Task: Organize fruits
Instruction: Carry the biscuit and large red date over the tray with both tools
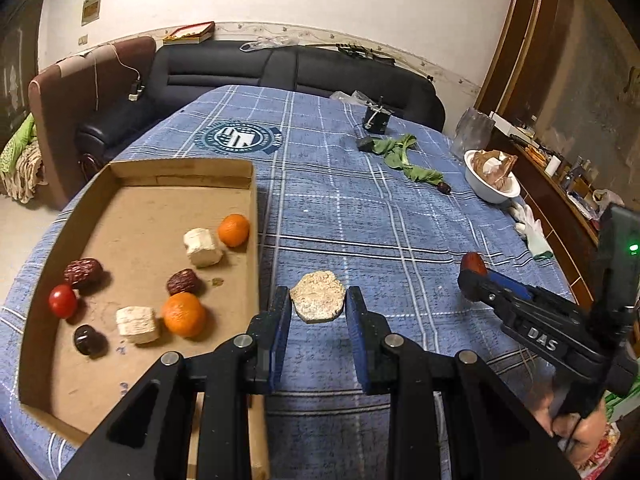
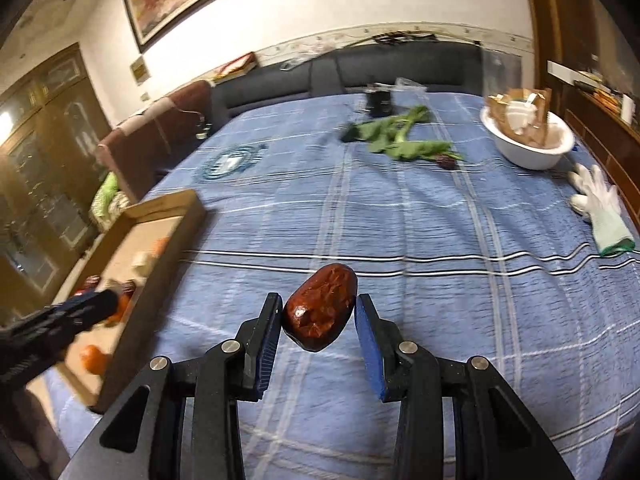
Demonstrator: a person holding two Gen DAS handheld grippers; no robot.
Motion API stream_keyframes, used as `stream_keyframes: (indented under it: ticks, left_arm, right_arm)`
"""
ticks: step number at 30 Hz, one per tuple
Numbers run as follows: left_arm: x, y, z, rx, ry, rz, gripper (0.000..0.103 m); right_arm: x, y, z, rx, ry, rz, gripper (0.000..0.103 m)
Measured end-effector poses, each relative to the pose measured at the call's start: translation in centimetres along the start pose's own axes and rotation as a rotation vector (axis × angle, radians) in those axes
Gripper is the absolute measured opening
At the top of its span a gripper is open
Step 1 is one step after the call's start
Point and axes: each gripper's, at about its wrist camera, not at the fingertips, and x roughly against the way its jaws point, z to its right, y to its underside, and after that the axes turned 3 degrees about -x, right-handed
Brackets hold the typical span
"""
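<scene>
A shallow cardboard tray (image 1: 256, 236) on the blue plaid cloth holds two oranges (image 1: 184, 314), red dates (image 1: 84, 272), a cherry tomato (image 1: 63, 301), a dark fruit (image 1: 87, 339) and two pale blocks (image 1: 202, 247). My left gripper (image 1: 319, 306) is shut on a round tan cake (image 1: 318, 297), held just right of the tray. My right gripper (image 2: 318, 314) is shut on a red date (image 2: 320, 306) above the cloth; it also shows in the left wrist view (image 1: 474, 264). The tray also shows in the right wrist view (image 2: 160, 248), blurred.
A leafy green (image 1: 404, 156) and a dark date (image 1: 444, 188) lie at the far side. A white bowl (image 1: 494, 194) with paper and a white glove (image 1: 532, 228) sit at the right edge. A small black box (image 1: 376, 120) stands near the sofa.
</scene>
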Motion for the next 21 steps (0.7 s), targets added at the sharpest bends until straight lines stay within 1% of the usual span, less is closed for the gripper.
stream_keyframes:
  ticks: [5,10,12,18,21]
  left_arm:
    - [0.4,0.7,-1.6,0.015,-0.038,-0.013,0.027]
    - [0.7,1.3,-3.4,0.025,-0.116,-0.016,0.027]
    - [0.9,1.4,-3.9,0.026,-0.151,-0.012,0.027]
    - [1.6,1.5,-5.0,0.013,-0.218,0.015,0.027]
    - [1.9,1.5,-5.3,0.003,-0.237,0.023,0.027]
  right_arm:
    - [0.2,0.6,-3.1,0.037,-0.043,-0.008,0.041]
    - [0.0,1.5,-5.8,0.07,-0.084,-0.027,0.041]
    - [-0.3,1.8,-6.8,0.088,-0.098,-0.037,0.041]
    - [-0.4,2.4,-9.0,0.135,-0.116,-0.047,0.041]
    - [-0.5,2.6,-10.0,0.153,-0.121,-0.049,0.041]
